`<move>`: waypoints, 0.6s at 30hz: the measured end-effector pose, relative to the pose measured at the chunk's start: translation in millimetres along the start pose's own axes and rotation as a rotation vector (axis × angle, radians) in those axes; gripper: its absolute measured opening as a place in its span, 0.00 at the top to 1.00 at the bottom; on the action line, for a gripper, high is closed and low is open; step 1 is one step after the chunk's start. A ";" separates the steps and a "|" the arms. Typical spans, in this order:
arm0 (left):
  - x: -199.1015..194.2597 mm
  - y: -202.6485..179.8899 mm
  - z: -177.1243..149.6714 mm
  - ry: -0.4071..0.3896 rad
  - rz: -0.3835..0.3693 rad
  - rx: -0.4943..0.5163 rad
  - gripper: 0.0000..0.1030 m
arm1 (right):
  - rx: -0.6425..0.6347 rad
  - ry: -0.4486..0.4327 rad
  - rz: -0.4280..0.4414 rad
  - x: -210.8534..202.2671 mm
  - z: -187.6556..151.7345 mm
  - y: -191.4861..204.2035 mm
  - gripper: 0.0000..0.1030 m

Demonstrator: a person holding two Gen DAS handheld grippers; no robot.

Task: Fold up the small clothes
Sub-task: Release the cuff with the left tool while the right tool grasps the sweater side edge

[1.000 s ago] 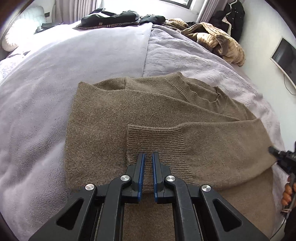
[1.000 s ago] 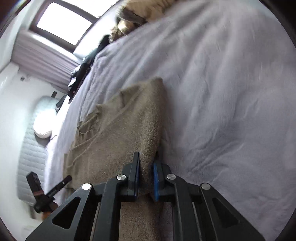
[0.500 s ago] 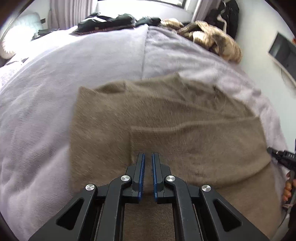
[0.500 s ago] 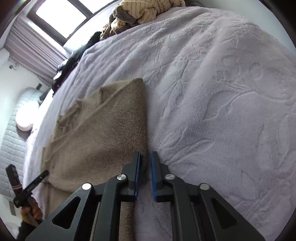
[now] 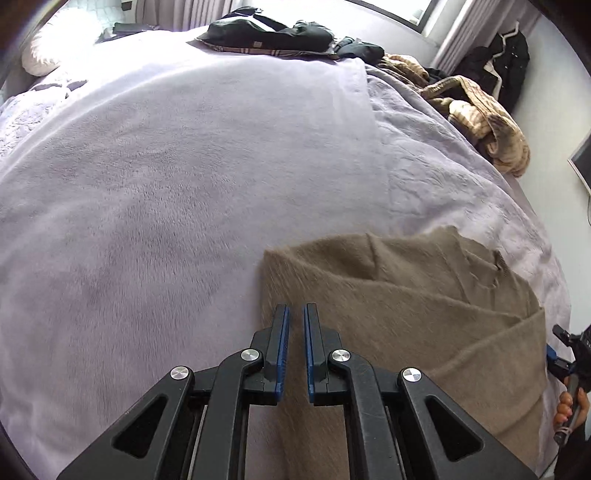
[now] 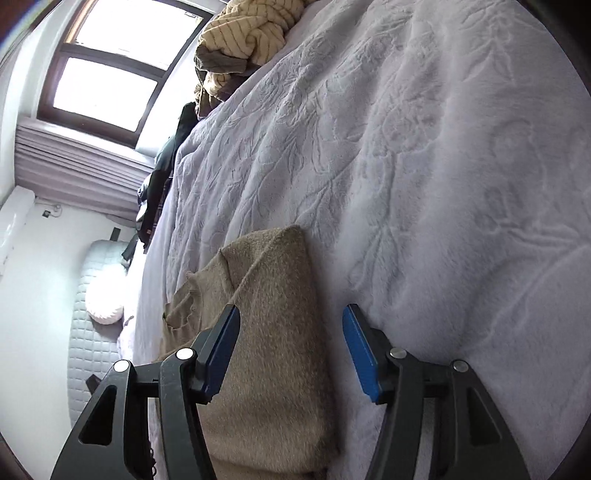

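Observation:
A tan knit sweater [image 5: 406, 314] lies folded on the lavender bed blanket [image 5: 166, 166], its sleeve laid across the body. My left gripper [image 5: 295, 308] is shut and hovers over the sweater's left edge with nothing between its blue pads. In the right wrist view the sweater's folded side [image 6: 273, 332] lies between the jaws of my right gripper [image 6: 291, 310], which are opening; the pads stand clear of the cloth. The right gripper [image 5: 569, 347] and a hand [image 5: 570, 406] also show at the right edge of the left wrist view.
A heap of tan striped clothes [image 5: 480, 110] and dark garments [image 5: 273, 33] lie along the bed's far side. A white pillow [image 5: 48, 55] sits at the far left. Embossed blanket [image 6: 424, 166] stretches to the right of the sweater. A window [image 6: 103, 81] is behind.
My left gripper slid left from the sleeve cuff to the sweater's left edge. The right jaws, earlier pinched on the sweater's side fold, have spread wide and let go of it.

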State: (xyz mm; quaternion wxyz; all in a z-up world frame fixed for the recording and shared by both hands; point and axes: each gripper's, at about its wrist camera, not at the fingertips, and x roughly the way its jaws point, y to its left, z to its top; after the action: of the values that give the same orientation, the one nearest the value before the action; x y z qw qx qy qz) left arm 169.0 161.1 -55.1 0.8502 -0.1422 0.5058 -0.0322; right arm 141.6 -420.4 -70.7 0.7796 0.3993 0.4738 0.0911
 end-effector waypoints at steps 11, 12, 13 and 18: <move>21.0 -2.3 19.0 0.040 -0.063 -0.049 0.91 | -0.040 0.016 -0.041 25.8 6.6 18.8 0.91; 16.0 -1.0 19.1 0.026 -0.074 -0.054 0.91 | -0.081 -0.019 -0.047 20.5 4.3 26.2 0.91; 11.4 0.7 18.4 0.016 -0.081 -0.049 0.91 | -0.124 -0.045 -0.067 16.6 2.4 32.5 0.91; 4.4 3.4 14.0 -0.006 -0.069 -0.002 0.91 | -0.124 -0.002 -0.171 35.7 1.0 21.0 0.91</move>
State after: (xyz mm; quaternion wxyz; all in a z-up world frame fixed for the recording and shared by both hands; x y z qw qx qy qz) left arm 183.0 166.4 -53.4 0.8499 -0.1606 0.4981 -0.0607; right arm 166.5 -388.4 -79.4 0.8084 0.3085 0.4985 0.0531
